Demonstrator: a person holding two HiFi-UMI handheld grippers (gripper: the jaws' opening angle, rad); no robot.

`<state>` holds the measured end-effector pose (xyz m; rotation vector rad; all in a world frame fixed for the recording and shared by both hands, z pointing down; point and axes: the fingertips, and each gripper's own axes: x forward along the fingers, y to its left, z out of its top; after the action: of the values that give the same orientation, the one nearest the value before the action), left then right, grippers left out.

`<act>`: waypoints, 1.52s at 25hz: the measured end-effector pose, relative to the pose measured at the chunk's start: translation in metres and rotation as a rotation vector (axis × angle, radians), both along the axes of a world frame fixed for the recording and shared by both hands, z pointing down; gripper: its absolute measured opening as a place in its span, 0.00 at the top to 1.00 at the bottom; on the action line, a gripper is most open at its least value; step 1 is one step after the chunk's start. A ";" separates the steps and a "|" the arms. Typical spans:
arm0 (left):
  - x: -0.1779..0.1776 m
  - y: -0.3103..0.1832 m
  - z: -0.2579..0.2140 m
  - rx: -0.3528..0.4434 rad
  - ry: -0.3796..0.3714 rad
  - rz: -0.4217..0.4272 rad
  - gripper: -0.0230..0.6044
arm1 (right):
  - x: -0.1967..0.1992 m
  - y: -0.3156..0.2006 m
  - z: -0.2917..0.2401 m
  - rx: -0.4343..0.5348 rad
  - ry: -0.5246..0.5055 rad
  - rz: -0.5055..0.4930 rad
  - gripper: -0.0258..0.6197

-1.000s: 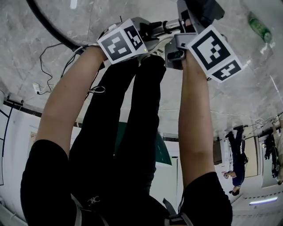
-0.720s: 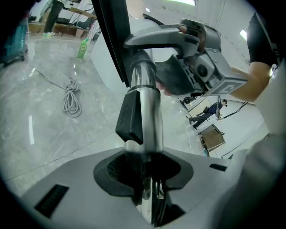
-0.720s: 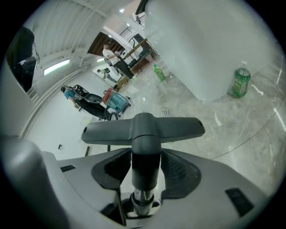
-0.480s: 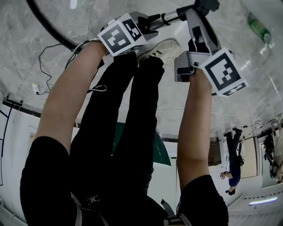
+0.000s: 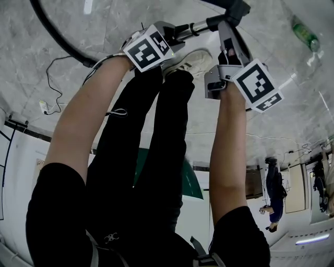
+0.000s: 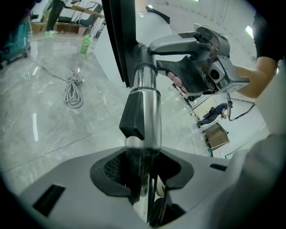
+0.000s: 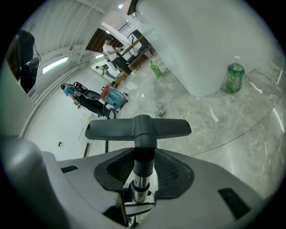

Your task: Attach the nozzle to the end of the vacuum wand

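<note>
Right gripper view: the right gripper (image 7: pixel 143 167) has just been closed, seemingly on the nozzle (image 7: pixel 138 129) mid frame. The wand (image 6: pixel 149 100) is clamped by the left gripper (image 6: pixel 143 172); joining looks nearly done.

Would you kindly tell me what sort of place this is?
Probably a large indoor lab or workshop hall: polished stone floor, a coiled cable lying on it, and people at work tables beyond.

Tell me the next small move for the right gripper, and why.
Probably finish closing the right gripper on the nozzle neck, then press it along the wand. Its jaws have just been closing round that neck, contact unclear; the left gripper clamps the wand, and black neck meets chrome tube.
</note>
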<state>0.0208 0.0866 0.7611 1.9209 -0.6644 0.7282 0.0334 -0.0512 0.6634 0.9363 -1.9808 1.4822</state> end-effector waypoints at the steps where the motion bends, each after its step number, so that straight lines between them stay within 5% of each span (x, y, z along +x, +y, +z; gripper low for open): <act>1: 0.001 0.002 0.004 0.005 -0.019 -0.001 0.73 | 0.004 0.001 0.004 0.002 0.004 0.005 0.72; 6: 0.003 0.016 0.018 0.089 -0.225 0.082 0.69 | 0.023 0.017 0.022 -0.011 0.000 0.053 0.72; 11: -0.004 0.040 0.015 0.077 -0.294 0.028 0.68 | 0.046 0.026 0.048 -0.034 -0.018 0.099 0.72; 21: -0.020 0.047 0.013 0.007 -0.248 -0.119 0.69 | 0.074 0.017 0.122 -0.102 -0.002 0.145 0.73; 24: -0.024 0.041 0.007 -0.014 -0.225 -0.175 0.80 | 0.074 0.011 0.141 -0.120 0.017 0.130 0.73; 28: -0.027 0.043 0.008 -0.038 -0.229 -0.207 0.81 | 0.075 0.011 0.166 -0.158 0.044 0.131 0.74; 38: -0.018 0.050 0.001 -0.110 -0.211 -0.338 0.81 | 0.040 0.009 0.199 -0.243 0.074 0.039 0.74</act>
<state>0.0028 0.1364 0.7620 1.5911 -1.0291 0.7390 0.0738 -0.0422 0.8626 0.9138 -1.6932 1.6411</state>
